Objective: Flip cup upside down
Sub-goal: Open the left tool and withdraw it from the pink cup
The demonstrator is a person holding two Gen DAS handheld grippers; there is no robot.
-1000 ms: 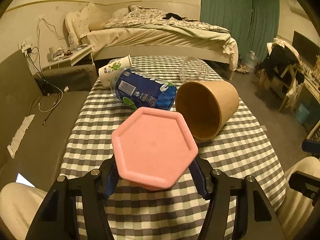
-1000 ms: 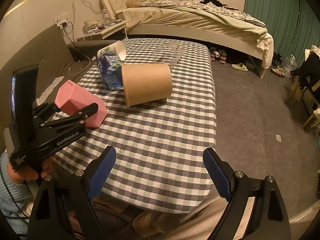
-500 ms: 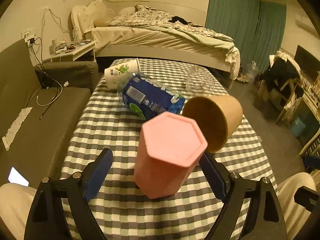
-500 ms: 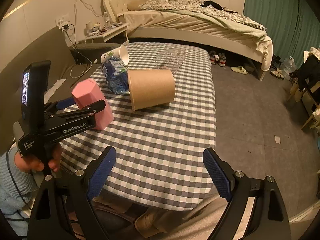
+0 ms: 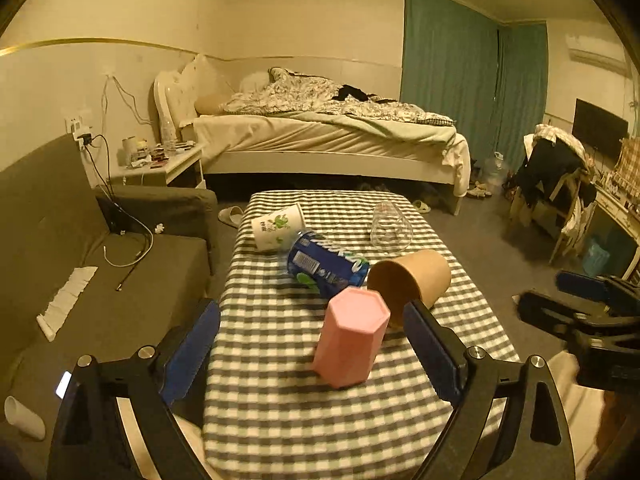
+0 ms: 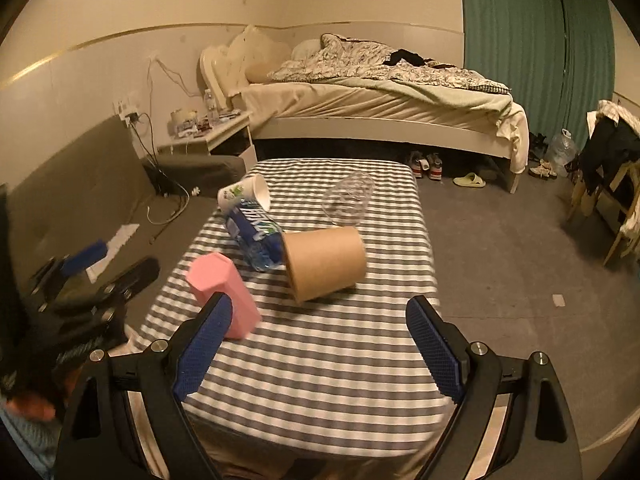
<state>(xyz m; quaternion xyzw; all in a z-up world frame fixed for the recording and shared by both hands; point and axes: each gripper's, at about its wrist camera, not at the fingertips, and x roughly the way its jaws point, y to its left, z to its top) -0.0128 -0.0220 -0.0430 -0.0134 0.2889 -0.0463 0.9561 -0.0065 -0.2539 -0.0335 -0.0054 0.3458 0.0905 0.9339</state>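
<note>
A pink hexagonal cup (image 5: 350, 338) stands upside down on the checked table (image 5: 280, 400), base up; it also shows in the right wrist view (image 6: 224, 292). My left gripper (image 5: 314, 354) is open and empty, pulled back from the cup, which stands free between the fingers' line of sight. My right gripper (image 6: 320, 350) is open and empty above the table's near edge. The left gripper (image 6: 86, 276) shows blurred at the left of the right wrist view.
A brown paper cup (image 5: 408, 280) lies on its side just behind the pink cup. A blue-labelled bottle (image 5: 326, 266), a white printed cup (image 5: 278, 226) and a clear glass (image 5: 390, 228) lie further back. A sofa (image 5: 60, 248) is left, a bed (image 5: 320, 136) behind.
My left gripper has opened, let go of the pink cup and drawn back and up. The cup now stands upside down on the table. The right gripper has also backed off slightly.
</note>
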